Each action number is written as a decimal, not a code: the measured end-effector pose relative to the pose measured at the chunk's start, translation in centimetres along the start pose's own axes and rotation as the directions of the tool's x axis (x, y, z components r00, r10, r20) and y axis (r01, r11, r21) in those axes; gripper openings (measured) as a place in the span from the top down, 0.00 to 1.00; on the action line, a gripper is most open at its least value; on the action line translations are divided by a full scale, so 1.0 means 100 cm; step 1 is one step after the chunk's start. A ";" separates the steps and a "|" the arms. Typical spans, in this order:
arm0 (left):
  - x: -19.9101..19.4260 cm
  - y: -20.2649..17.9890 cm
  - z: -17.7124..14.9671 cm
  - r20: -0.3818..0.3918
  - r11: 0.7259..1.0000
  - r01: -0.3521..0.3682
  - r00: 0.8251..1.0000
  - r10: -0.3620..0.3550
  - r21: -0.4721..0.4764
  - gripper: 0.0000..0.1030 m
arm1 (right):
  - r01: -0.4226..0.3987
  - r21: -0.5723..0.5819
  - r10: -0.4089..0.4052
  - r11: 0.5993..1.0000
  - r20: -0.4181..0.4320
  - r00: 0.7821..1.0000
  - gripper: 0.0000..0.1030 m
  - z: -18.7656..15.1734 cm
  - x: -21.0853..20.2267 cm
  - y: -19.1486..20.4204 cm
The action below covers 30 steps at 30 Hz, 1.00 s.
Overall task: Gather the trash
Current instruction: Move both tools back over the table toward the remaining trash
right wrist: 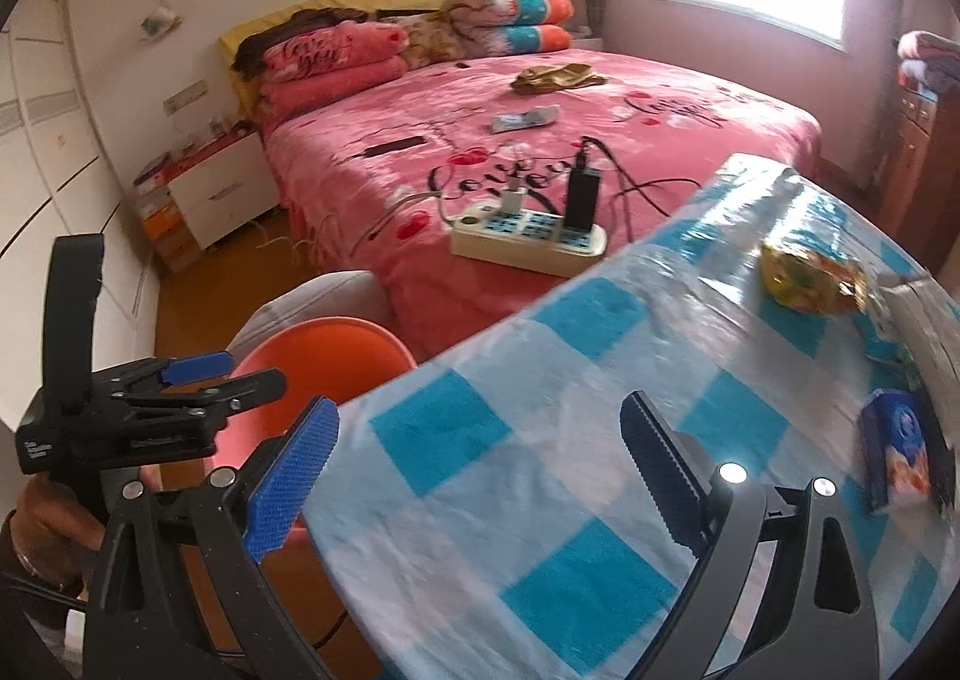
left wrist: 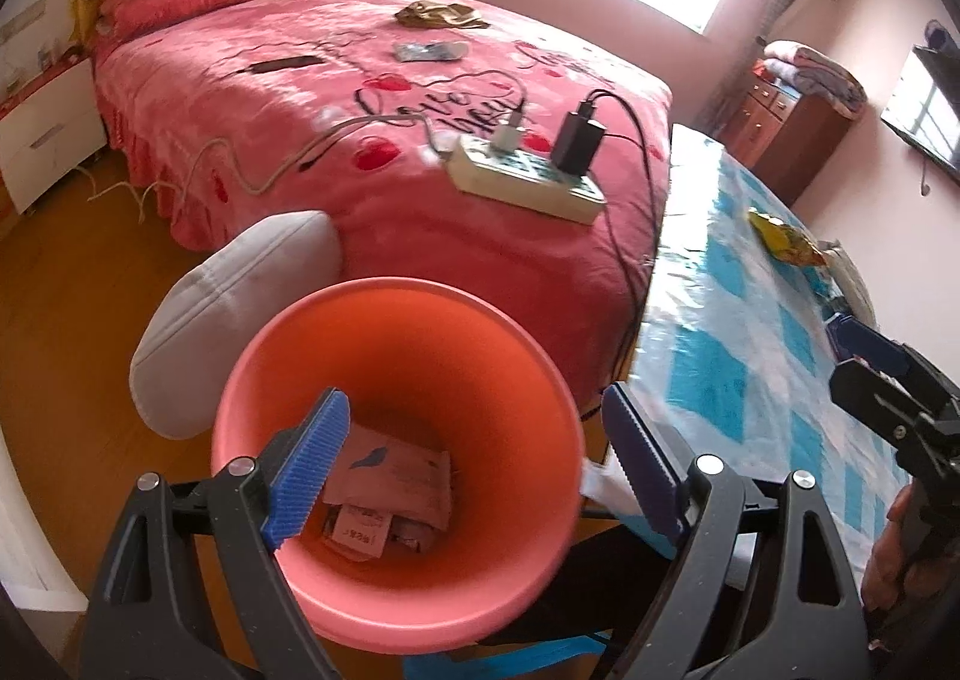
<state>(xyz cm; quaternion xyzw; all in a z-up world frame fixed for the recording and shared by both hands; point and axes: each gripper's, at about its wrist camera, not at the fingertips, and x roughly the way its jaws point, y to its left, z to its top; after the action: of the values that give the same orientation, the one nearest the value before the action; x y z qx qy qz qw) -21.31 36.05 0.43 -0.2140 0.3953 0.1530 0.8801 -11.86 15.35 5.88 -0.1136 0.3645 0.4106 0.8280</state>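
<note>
So the left hand-held gripper (left wrist: 474, 470) was hanging right over the orange trash bin (left wrist: 396, 608) with its fingers spread wide, nothing in them. A few paper wrappers (left wrist: 390, 494) sat at the bottom of the bin. The right hand-held gripper (right wrist: 480, 476) was spread too, empty, over the edge of the blue-checked table (right wrist: 540, 380). A yellow snack bag (right wrist: 810, 278) lay further back on that table, and a small blue packet (right wrist: 894, 452) sat near the right edge.
</note>
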 end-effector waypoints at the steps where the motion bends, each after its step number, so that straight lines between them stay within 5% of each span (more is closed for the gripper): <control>1: -0.001 -0.004 0.000 0.002 1.000 0.004 1.000 -0.004 0.007 0.16 | 0.007 0.005 -0.007 1.000 0.003 1.000 0.09 -0.002 -0.001 -0.002; 30: -0.008 -0.096 -0.006 -0.022 0.983 0.049 0.999 -0.046 0.178 0.14 | 0.030 0.194 -0.044 0.980 0.070 0.997 0.07 -0.048 -0.038 -0.084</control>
<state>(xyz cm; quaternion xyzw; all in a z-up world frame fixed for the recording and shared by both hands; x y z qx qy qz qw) -18.02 27.36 3.11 -0.1450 0.4098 0.0939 0.8956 -9.45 5.38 4.17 -0.0242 0.3697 0.3617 0.8555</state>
